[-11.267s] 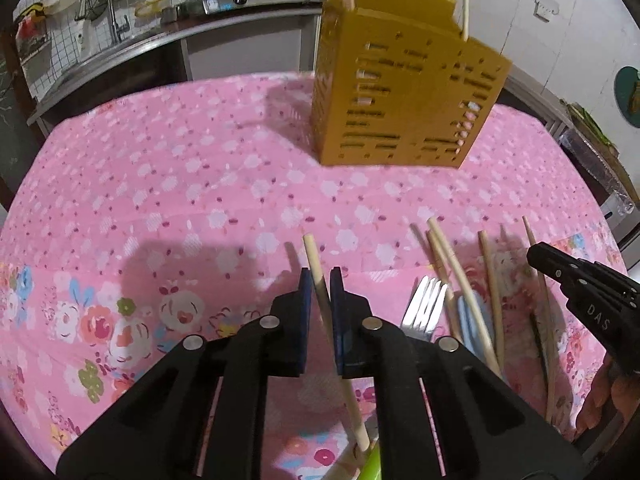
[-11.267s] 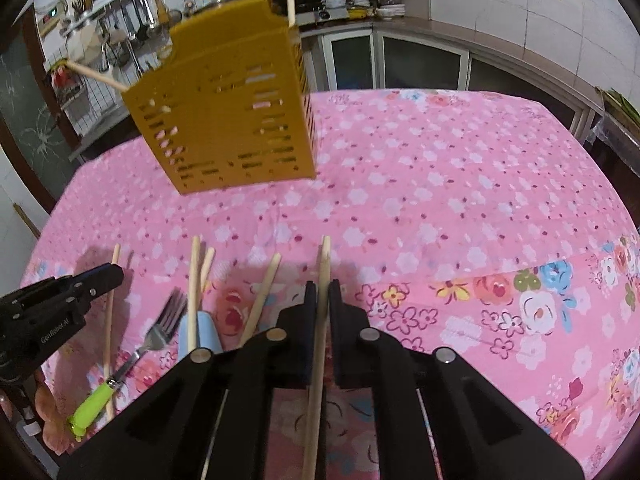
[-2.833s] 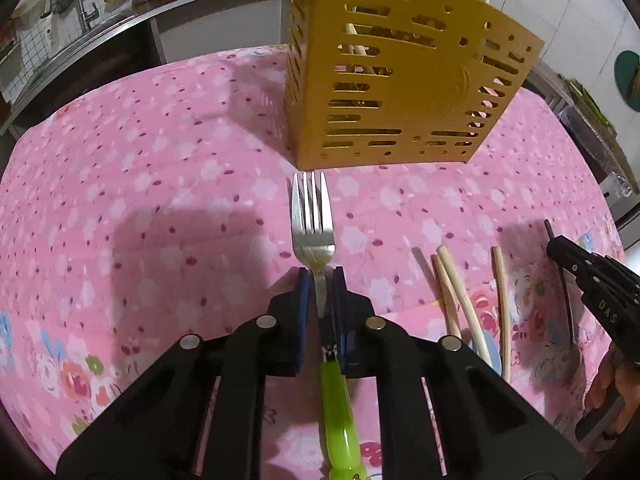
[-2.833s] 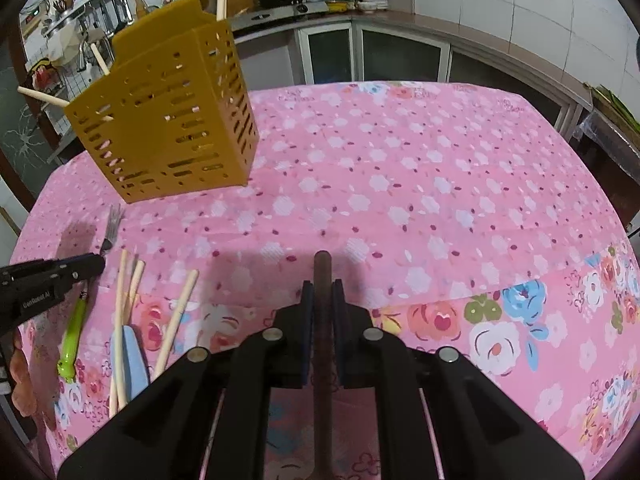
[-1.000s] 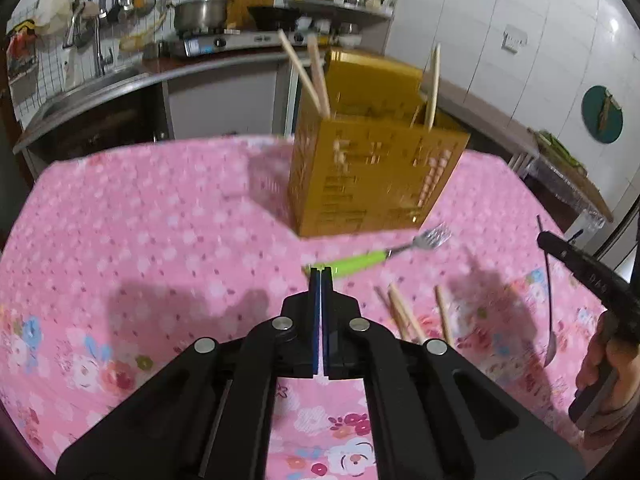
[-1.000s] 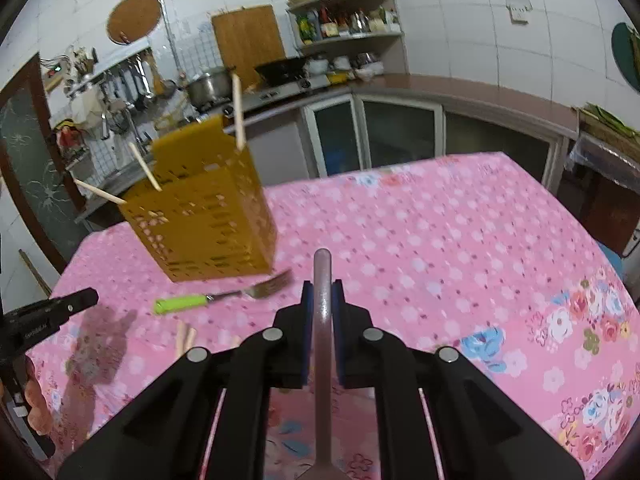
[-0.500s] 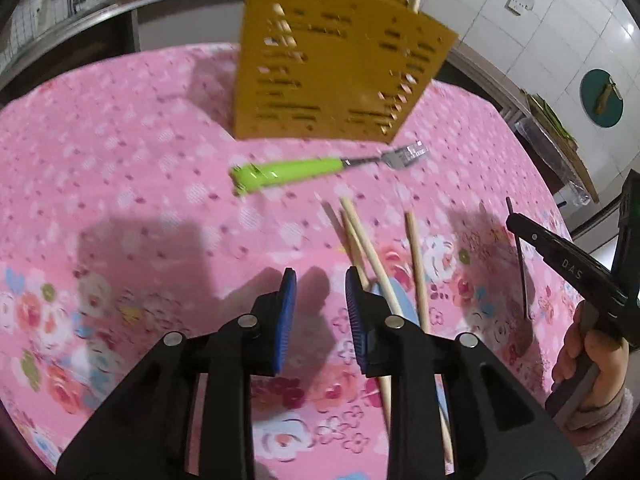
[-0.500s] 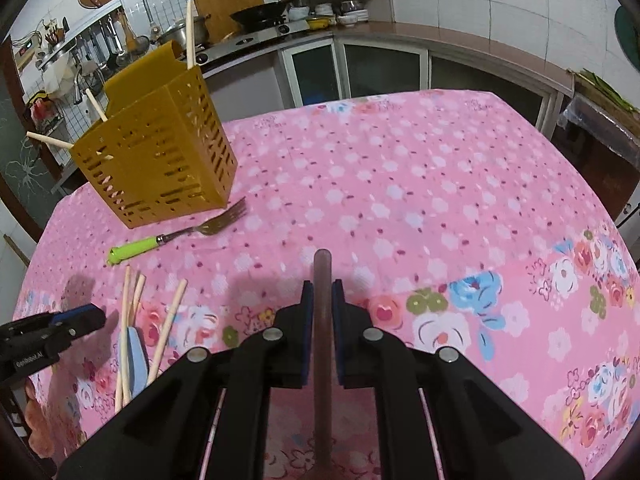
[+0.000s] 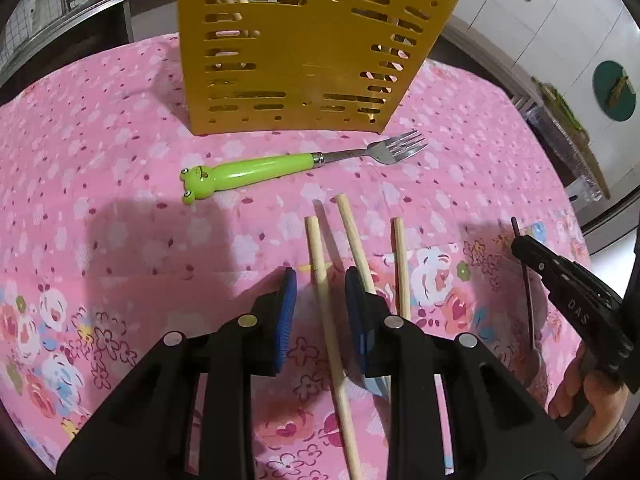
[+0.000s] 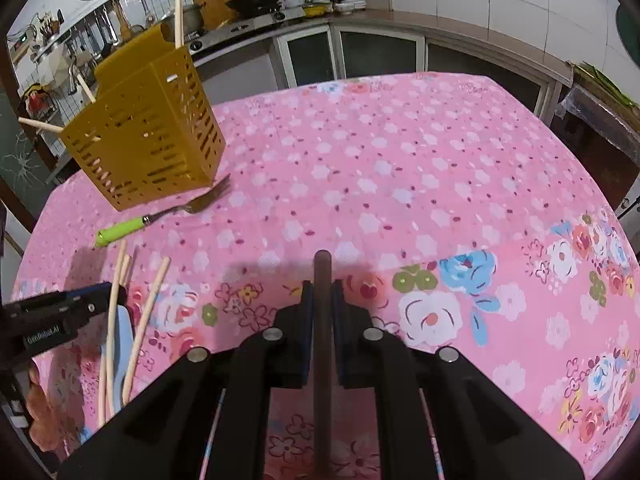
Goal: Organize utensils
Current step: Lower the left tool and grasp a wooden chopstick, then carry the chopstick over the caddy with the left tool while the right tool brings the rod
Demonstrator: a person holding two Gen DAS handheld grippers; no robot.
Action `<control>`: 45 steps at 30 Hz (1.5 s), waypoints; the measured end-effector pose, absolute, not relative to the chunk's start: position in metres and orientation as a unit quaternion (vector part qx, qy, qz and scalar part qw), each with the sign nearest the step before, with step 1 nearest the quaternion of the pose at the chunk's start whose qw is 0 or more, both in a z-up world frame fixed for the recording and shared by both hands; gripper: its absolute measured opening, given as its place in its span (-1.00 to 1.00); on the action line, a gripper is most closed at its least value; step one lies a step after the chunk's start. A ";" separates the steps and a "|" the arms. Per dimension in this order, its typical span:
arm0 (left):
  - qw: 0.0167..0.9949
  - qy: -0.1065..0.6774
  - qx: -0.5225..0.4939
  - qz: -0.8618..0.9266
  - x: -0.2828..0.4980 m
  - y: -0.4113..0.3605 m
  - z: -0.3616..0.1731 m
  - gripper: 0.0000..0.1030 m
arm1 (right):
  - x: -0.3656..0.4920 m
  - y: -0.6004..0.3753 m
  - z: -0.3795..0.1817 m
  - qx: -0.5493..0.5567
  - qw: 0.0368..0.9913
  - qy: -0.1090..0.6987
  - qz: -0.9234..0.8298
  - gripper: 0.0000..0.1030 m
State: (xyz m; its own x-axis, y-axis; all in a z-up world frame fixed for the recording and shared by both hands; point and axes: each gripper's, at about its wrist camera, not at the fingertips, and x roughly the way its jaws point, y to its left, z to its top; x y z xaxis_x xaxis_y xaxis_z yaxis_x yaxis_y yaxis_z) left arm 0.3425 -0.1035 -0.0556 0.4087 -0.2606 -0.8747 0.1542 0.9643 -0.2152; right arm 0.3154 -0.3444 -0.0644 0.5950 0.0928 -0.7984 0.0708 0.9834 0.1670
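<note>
My left gripper (image 9: pixel 320 280) hovers low over the pink floral tablecloth (image 9: pixel 100 140). Its jaws are closing around a wooden chopstick (image 9: pixel 326 320) that lies between them, and the pads stand clear of it. Two more chopsticks (image 9: pixel 354 236) lie just to the right, across a pale blue utensil (image 10: pixel 122 344). A fork with a green frog handle (image 9: pixel 256 168) lies in front of the yellow slotted holder (image 9: pixel 304 48), where several chopsticks stand. My right gripper (image 10: pixel 322 284) is shut on the dark handle of a spoon (image 10: pixel 322 320), off to the right above the cloth.
The table's edge drops away on the right, near a person's hand (image 9: pixel 576 392) holding the right gripper. Behind the table runs a kitchen counter (image 10: pixel 360 16) with a stove, pots and cabinets. A sink and hanging tools are at the far left.
My left gripper went from shut to open and came down and forward over the loose chopsticks. The right gripper sank a little with the spoon. The fork stays beside the holder.
</note>
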 end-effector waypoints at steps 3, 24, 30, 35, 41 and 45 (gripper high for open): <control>0.836 0.537 -0.035 -0.112 0.346 -0.106 -0.056 -0.84 | 0.317 -0.343 -0.070 0.087 0.881 0.465 0.005 -0.82; 0.869 0.475 -0.059 -0.126 0.330 -0.068 -0.018 -0.91 | 0.311 -0.338 -0.035 0.099 0.895 0.434 0.031 -0.82; 0.913 0.381 -0.073 -0.127 0.312 -0.048 0.028 -0.91 | 0.297 -0.323 -0.001 0.084 0.932 0.349 0.046 -0.82; 0.931 0.330 -0.087 -0.128 0.307 -0.036 0.053 -0.91 | 0.293 -0.316 0.020 0.091 0.952 0.284 0.063 -0.82; 0.947 0.281 -0.087 -0.132 0.299 -0.032 0.079 -0.91 | 0.291 -0.306 0.043 0.104 0.967 0.215 0.087 -0.82; 0.955 0.253 -0.076 -0.135 0.295 -0.038 0.096 -0.91 | 0.297 -0.300 0.052 0.112 0.969 0.189 0.109 -0.82</control>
State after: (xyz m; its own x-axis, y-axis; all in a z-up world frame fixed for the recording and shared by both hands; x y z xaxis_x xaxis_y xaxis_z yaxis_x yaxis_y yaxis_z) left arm 0.2953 -0.0380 0.0963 0.8360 -0.2963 -0.4619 0.2191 0.9519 -0.2141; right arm 0.2968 -0.2997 0.0524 0.9047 0.2529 -0.3429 -0.1682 0.9514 0.2579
